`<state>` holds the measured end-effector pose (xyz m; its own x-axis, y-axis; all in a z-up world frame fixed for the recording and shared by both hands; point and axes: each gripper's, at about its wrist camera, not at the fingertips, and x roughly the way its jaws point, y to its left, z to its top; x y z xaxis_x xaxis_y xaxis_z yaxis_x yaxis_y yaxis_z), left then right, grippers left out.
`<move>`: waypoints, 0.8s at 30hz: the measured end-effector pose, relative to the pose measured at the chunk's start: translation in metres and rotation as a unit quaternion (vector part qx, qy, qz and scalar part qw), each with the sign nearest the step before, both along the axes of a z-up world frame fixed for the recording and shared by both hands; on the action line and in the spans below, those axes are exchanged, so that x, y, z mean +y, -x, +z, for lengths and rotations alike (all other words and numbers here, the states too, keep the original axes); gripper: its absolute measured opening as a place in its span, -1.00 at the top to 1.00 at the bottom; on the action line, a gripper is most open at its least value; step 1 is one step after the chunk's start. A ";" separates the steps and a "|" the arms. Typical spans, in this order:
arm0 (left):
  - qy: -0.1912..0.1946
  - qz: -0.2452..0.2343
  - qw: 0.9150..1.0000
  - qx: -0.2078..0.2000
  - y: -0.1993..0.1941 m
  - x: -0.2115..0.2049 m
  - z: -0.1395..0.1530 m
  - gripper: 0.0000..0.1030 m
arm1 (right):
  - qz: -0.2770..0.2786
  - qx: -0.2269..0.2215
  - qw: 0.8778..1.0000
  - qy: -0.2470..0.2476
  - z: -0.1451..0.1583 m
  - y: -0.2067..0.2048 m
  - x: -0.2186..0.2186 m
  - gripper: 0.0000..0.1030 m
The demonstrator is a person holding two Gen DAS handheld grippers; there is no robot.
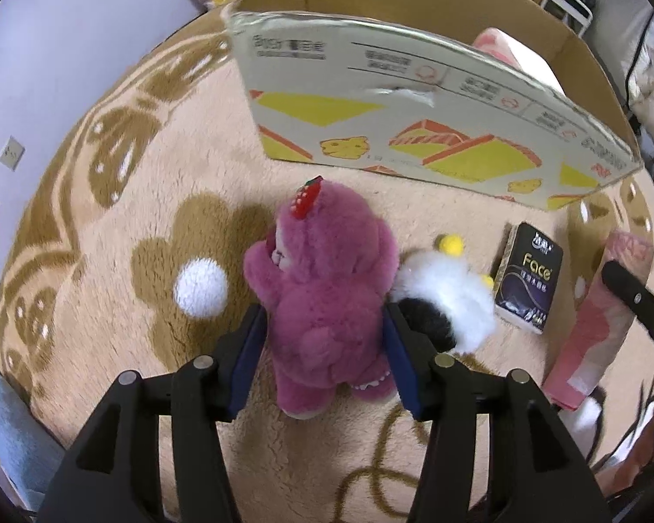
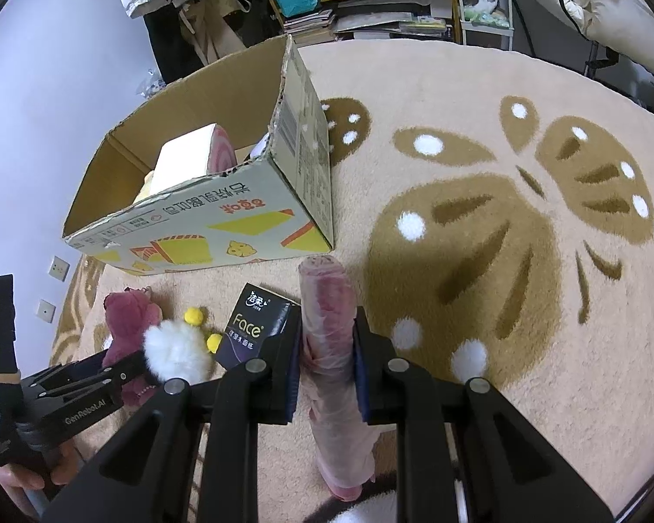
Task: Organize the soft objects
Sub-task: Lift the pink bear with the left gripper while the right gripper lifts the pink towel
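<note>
A pink plush bear (image 1: 327,296) lies on the carpet between the pads of my left gripper (image 1: 325,331), whose jaws press its sides. It also shows in the right wrist view (image 2: 128,318). A white, black and yellow plush (image 1: 444,300) lies right beside it. My right gripper (image 2: 327,366) is shut on a pink rolled towel in plastic wrap (image 2: 333,348), which lies on the carpet. The open cardboard box (image 2: 222,218) stands just behind and holds a pink-ended white roll (image 2: 196,157).
A dark "Face" tissue pack (image 2: 257,331) lies between the plush and the towel. The beige carpet (image 2: 458,100) has brown flower patterns. Shelves and clutter (image 2: 370,0) stand beyond the carpet. A lilac wall with sockets (image 1: 11,152) is on the left.
</note>
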<state>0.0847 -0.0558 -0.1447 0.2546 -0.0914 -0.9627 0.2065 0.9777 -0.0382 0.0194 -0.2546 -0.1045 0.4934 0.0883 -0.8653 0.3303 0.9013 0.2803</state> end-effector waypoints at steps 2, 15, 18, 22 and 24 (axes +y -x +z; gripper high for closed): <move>0.012 0.012 1.000 0.004 -0.003 0.005 0.000 -0.02 | 0.000 0.001 1.000 -0.001 0.000 0.000 0.000 0.59; 0.027 0.029 0.999 0.006 -0.021 0.015 -0.006 0.14 | 0.014 -0.002 1.000 0.008 -0.001 -0.006 0.004 0.59; 0.017 0.027 0.999 0.006 -0.025 0.013 -0.010 0.13 | 0.018 0.000 1.000 0.009 -0.002 -0.008 0.006 0.59; 0.001 0.019 1.000 0.000 -0.029 0.005 -0.011 0.16 | 0.019 -0.004 1.000 0.007 -0.001 -0.009 0.007 0.59; -0.002 0.017 1.000 -0.008 -0.030 0.005 -0.011 0.20 | 0.020 -0.004 1.000 0.006 -0.002 -0.009 0.006 0.59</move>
<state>0.1149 -0.0513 -0.1553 0.2728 -0.0781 -0.9589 0.1740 0.9843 -0.0307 0.0283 -0.2484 -0.1067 0.4964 0.0972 -0.8626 0.2924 0.9169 0.2716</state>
